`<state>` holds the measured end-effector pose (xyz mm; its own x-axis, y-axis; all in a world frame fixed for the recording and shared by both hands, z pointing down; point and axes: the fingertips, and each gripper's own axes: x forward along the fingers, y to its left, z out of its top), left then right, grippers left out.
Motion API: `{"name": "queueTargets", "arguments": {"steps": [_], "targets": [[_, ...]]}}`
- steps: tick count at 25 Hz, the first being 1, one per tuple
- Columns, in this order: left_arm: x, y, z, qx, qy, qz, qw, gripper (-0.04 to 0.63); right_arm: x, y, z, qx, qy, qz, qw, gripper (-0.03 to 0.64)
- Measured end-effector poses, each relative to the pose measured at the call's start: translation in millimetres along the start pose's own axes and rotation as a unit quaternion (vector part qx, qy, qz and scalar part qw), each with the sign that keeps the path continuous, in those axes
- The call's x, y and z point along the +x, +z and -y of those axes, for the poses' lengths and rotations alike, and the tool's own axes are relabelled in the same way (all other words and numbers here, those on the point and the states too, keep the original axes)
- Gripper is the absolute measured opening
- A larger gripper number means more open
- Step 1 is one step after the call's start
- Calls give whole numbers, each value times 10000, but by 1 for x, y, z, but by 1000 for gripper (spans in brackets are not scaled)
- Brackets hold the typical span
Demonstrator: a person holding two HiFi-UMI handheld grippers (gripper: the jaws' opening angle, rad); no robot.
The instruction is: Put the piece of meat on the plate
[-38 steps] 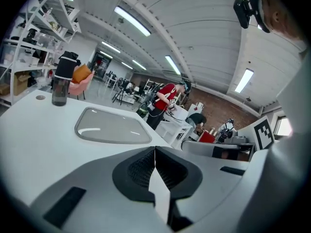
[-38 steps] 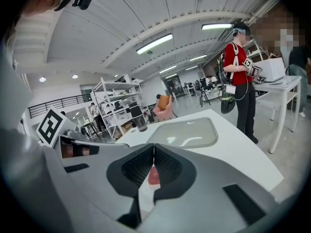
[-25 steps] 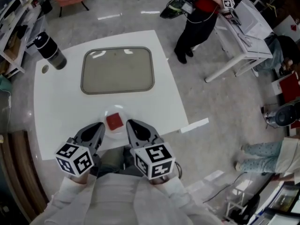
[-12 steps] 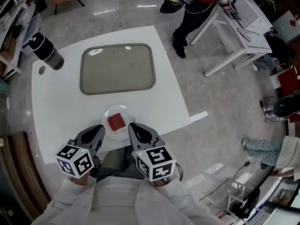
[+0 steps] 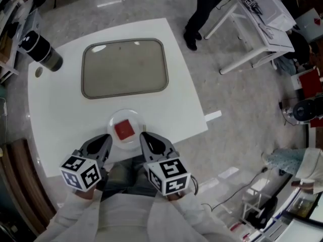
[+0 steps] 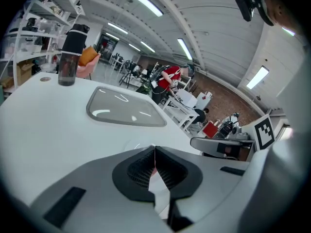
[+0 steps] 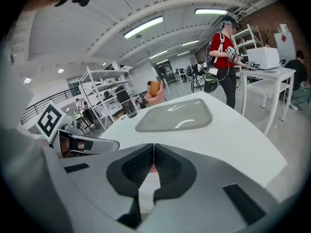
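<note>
A red square piece of meat (image 5: 124, 129) lies on a small clear plate (image 5: 135, 118) near the front edge of the white table (image 5: 181, 105). My left gripper (image 5: 107, 138) and right gripper (image 5: 143, 136) hover just short of the plate, one on each side, both shut with nothing between the jaws. In the left gripper view the left gripper (image 6: 154, 147) has its tips meeting, and a sliver of the meat (image 6: 153, 171) shows below them. The right gripper (image 7: 154, 144) looks the same in its own view, with a sliver of the meat (image 7: 155, 168) behind.
A grey tray (image 5: 125, 68) sits at the table's middle. A black bottle (image 5: 41, 51) and a small round cap (image 5: 38, 72) stand at the far left. A person (image 5: 202, 6) stands by a white desk (image 5: 257, 19) beyond the table. Cables lie on the floor at right.
Both grippers have sunk a little and stay shut. The head view has shifted, so the table sits higher and the standing person is mostly out of frame. The meat has not moved.
</note>
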<state>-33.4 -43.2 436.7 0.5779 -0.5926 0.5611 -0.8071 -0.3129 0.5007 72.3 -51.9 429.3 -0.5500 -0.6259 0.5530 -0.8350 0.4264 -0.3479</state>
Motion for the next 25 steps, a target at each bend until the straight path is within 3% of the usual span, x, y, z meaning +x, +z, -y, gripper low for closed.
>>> {"name": "queueTargets", "arguments": {"steps": [25], "targets": [[24,-32,-34,-364,5,-470,9982,12,30,-38,16,360,56,-446,9983,16]]}}
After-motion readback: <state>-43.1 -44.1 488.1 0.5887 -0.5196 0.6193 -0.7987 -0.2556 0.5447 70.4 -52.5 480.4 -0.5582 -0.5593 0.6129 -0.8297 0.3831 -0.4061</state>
